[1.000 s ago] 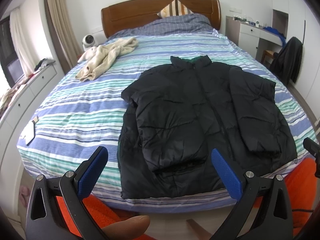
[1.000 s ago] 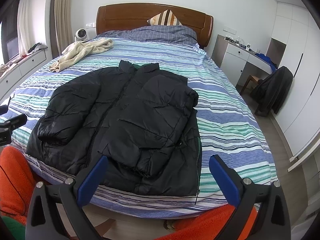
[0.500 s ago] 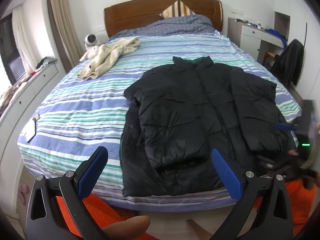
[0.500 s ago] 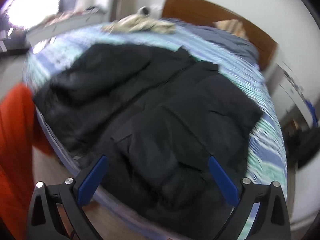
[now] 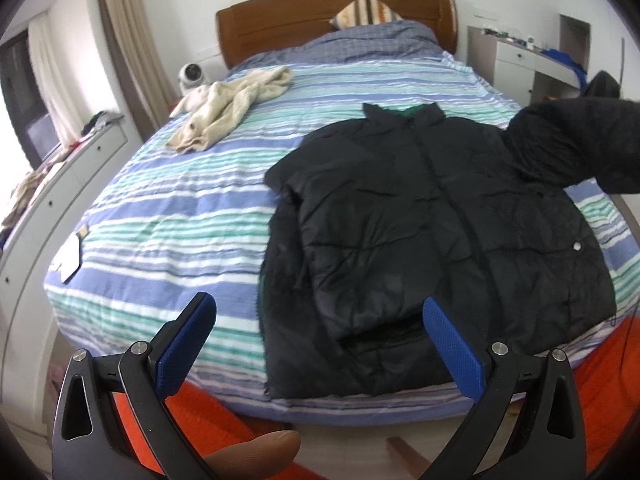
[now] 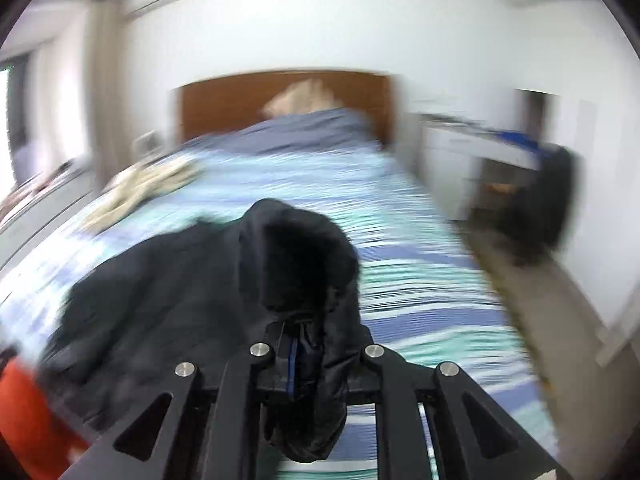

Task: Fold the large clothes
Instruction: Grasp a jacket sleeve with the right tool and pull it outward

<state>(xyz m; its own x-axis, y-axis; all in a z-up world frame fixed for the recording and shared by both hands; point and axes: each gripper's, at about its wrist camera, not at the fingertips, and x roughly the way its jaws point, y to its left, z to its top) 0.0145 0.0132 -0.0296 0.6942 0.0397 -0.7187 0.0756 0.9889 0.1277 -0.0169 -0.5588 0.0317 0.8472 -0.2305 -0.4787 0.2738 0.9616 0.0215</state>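
Black sleeve (image 6: 296, 264) — right tongs (image 6: 306, 344) closing on it

- Bed (image 5: 168, 216) with a sheet striped in blue, green and white; fills most of the left wrist view.
- Wooden headboard (image 5: 288, 16), brown, against the white wall.
- Striped cushion (image 5: 366, 10), orange and cream, leaning on the headboard.
- Grey-blue checked duvet (image 5: 360, 42), bunched at the head of the bed.
- Cream garment (image 5: 228, 108), crumpled, near the bed's far left edge.
- Small round white device (image 5: 192, 74), beside the bed below the curtain.
- Beige curtain (image 5: 128, 32), hanging at the left.
- White drawer unit (image 5: 60, 184) along the left wall, clutter on top.
- White desk (image 5: 520, 56) at the right, small items on it.
- Dark garment (image 6: 548, 200) over a chair near the desk; blurred.
- Orange rug (image 5: 600, 392) at the foot of the bed.
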